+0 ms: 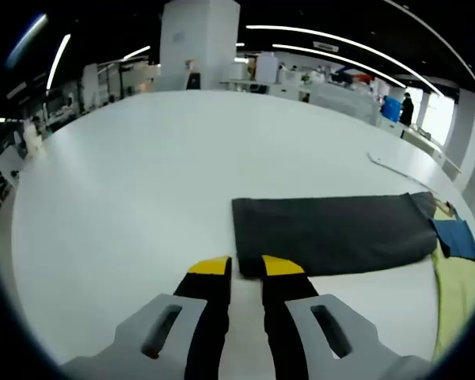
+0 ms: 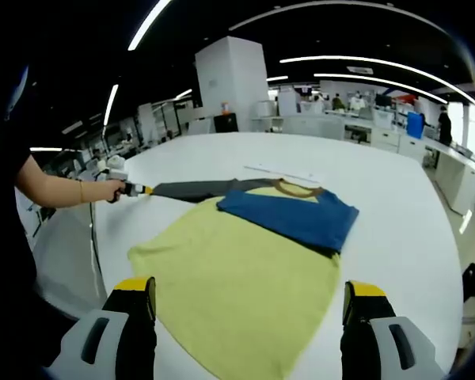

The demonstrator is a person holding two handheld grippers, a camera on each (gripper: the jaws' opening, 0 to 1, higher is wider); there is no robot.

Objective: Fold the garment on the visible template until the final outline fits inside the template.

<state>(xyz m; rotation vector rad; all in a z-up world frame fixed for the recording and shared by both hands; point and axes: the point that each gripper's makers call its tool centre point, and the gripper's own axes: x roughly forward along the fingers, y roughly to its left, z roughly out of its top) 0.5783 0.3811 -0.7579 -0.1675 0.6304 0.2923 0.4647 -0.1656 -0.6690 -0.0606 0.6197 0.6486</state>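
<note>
On the white table [image 2: 396, 206], your garment [image 2: 245, 285] at twelve o'clock, right gripper [image 2: 249, 297] spread wide, left gripper [image 1: 246, 267] nearly clenched at the grey sleeve's [image 1: 332, 233] hem.

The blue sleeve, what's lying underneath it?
The blue sleeve is folded across the yellow shirt body, near the collar. Whether a template lies under the shirt cannot be seen; the fabric covers it.

One garment [image 2: 245, 293] is lying on one white table [image 2: 396, 261], showing three colour parts, one yellow body [image 2: 237, 309], one blue sleeve [image 2: 293, 215] and one grey sleeve [image 1: 332, 233], while two grippers, left [image 1: 246, 267] and right [image 2: 249, 297], are showing two jaws each.
</note>
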